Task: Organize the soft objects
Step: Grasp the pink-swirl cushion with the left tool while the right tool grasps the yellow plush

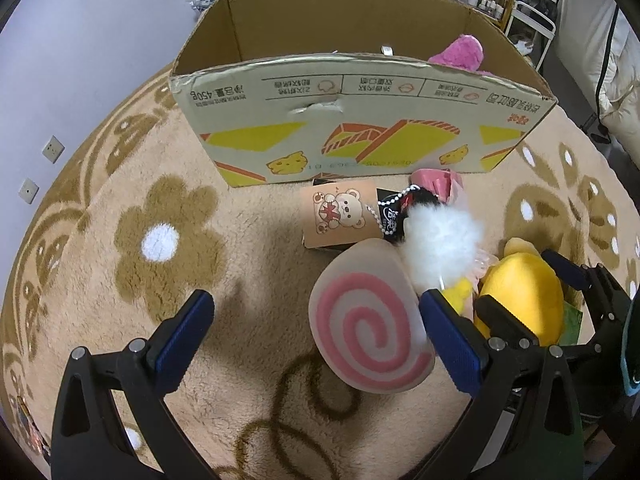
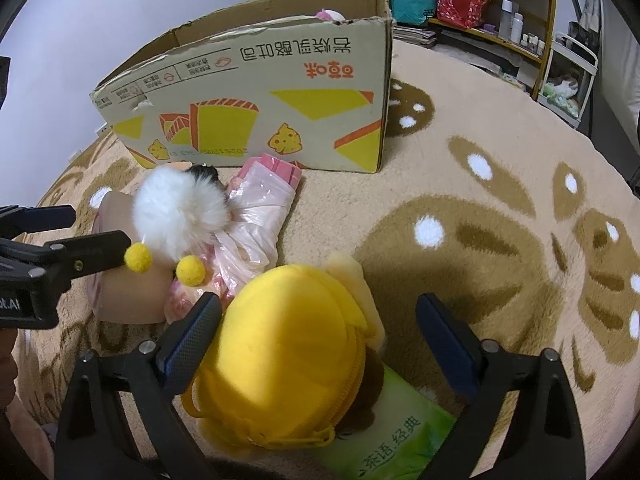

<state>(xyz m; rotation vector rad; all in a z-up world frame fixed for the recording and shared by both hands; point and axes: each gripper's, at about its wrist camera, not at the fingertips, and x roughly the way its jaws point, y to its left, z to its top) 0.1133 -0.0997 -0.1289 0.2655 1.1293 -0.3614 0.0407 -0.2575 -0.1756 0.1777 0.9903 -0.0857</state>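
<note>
As my right gripper (image 2: 318, 334) jaws straddle the yellow plush (image 2: 280, 344) unclenched, I should centre them before squeezing; my left gripper (image 1: 316, 316) jaws gape empty.

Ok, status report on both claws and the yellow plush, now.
Left claw open by the swirl cushion. Right claw open astride the yellow plush. Nothing blocking.

Fluffy pile rug (image 1: 120, 208), matt cardboard box (image 1: 360, 128), yellow plush toy (image 2: 280, 344), crinkly glossy plastic bag (image 2: 260, 224).
</note>
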